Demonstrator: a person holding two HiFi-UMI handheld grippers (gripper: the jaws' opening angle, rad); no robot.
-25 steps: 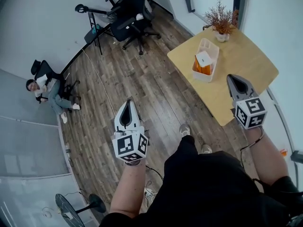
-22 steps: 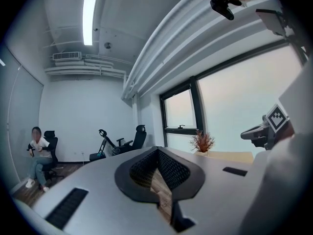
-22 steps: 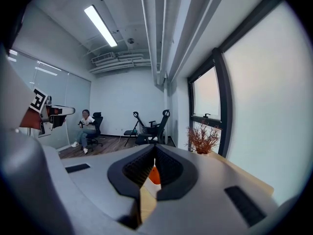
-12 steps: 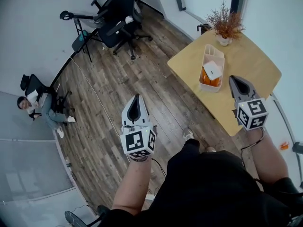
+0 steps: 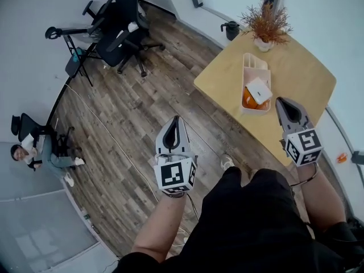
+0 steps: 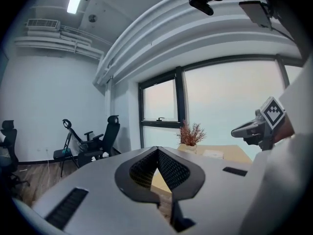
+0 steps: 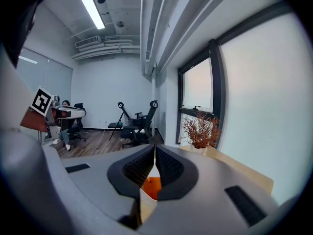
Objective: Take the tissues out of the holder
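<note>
- Tissues untouched so far; left gripper hangs over the floor, well apart from the table, jaws closed tip to tip, empty.
- White holder stands on the table; the white pack lies on top at its near end, over something orange, possibly more packs.
- Right gripper, near that end, jaws likewise pressed together on nothing.
- Judgement: open the right jaws before descending, pinch the pack's edges, lift straight up; left can steady the holder's wall.

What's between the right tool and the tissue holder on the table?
Head view: only bare table separates the right tool from the tissue holder.
</note>
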